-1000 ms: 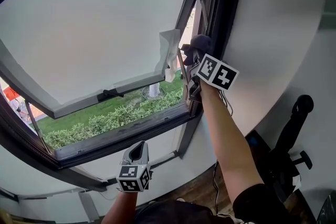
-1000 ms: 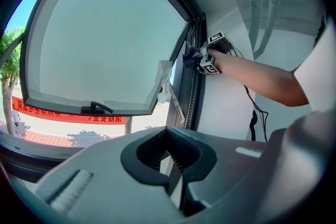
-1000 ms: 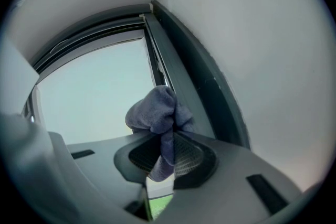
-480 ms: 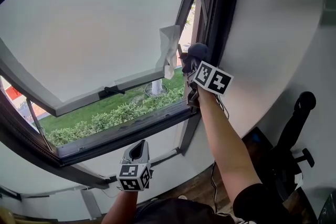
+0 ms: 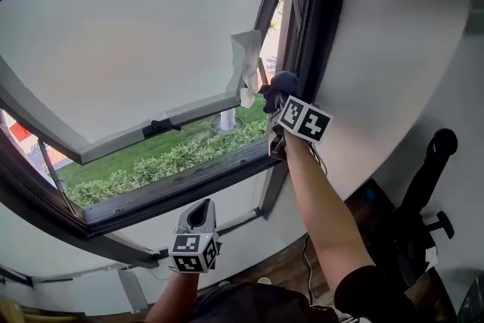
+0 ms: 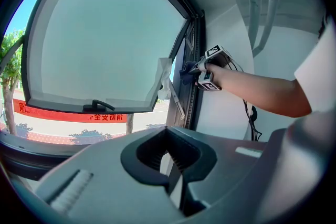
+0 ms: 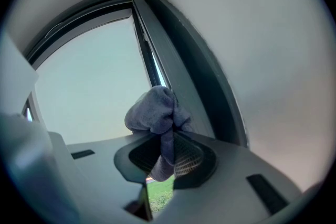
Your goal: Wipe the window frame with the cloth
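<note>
Lawn and hedge (image 5: pixel 151 166) show beyond a dark metal window frame (image 5: pixel 306 26), its upright running from top to centre of the head view. The right gripper (image 5: pixel 275 100) clamps a bunched grey-blue cloth (image 5: pixel 283 82), wad pointing up at that upright. The left gripper (image 5: pixel 201 214), lower centre, is closed and empty.

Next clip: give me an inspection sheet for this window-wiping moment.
Surface: dark window frame, sash swung outward; dirt not discernible.
Job's things: grey-blue cloth bunched at the frame's right upright.
Clutter: white sheet hanging at the sash corner.
Grippers: right gripper shut on cloth; left gripper shut, empty, held low.
Cables: thin cable hanging below the right arm.
Surroundings: white wall, black chair, hedge outside.
</note>
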Action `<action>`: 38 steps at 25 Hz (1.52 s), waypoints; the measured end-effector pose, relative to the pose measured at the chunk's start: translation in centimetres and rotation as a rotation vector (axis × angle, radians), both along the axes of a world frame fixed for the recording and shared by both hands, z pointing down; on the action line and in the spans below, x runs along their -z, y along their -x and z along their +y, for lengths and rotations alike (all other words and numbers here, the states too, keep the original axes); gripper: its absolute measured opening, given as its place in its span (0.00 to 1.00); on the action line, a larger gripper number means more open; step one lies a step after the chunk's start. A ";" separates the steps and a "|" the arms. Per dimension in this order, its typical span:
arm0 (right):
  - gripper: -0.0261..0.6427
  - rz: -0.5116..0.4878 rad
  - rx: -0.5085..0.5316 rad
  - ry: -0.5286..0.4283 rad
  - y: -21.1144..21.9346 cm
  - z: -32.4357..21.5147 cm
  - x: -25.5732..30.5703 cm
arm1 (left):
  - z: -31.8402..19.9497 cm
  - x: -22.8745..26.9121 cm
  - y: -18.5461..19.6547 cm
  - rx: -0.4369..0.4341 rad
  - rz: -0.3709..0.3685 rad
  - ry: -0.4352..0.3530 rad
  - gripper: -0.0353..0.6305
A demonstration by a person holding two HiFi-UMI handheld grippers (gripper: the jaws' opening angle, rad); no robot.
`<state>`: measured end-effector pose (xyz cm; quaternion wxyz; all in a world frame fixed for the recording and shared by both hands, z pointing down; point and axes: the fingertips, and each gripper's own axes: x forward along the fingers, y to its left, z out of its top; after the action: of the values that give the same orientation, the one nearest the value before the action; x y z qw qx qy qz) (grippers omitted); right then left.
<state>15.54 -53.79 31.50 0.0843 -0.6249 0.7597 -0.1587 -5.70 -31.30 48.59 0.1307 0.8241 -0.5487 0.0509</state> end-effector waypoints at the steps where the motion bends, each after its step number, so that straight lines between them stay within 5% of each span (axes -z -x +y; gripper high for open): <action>1: 0.12 0.000 -0.002 0.004 0.0 0.0 -0.4 | 0.0 0.0 0.0 -0.001 -0.001 0.000 0.06; 11: 0.12 -0.023 -0.015 0.038 -0.1 -0.1 -3.1 | -0.6 0.0 0.1 -0.007 -0.010 -0.004 0.06; 19: 0.12 -0.166 -0.025 0.192 -0.6 -0.2 -10.3 | -1.1 0.2 -0.3 -0.028 -0.023 -0.011 0.06; 25: 0.12 -0.196 -0.048 0.220 -0.9 -0.1 -12.7 | -1.4 -0.3 -0.2 -0.030 -0.031 0.006 0.06; 34: 0.13 -0.483 -0.057 0.312 -0.7 -0.2 -17.2 | -1.5 -0.7 -0.4 -0.033 -0.042 0.009 0.06; 38: 0.13 -0.499 -0.068 0.329 -0.7 -0.3 -18.5 | -1.5 -0.9 0.7 -0.010 -0.038 0.017 0.06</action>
<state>16.29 -54.05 50.01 0.1713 -0.5972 0.6580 -0.4255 -6.39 -32.85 49.53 0.1272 0.8246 -0.5465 0.0721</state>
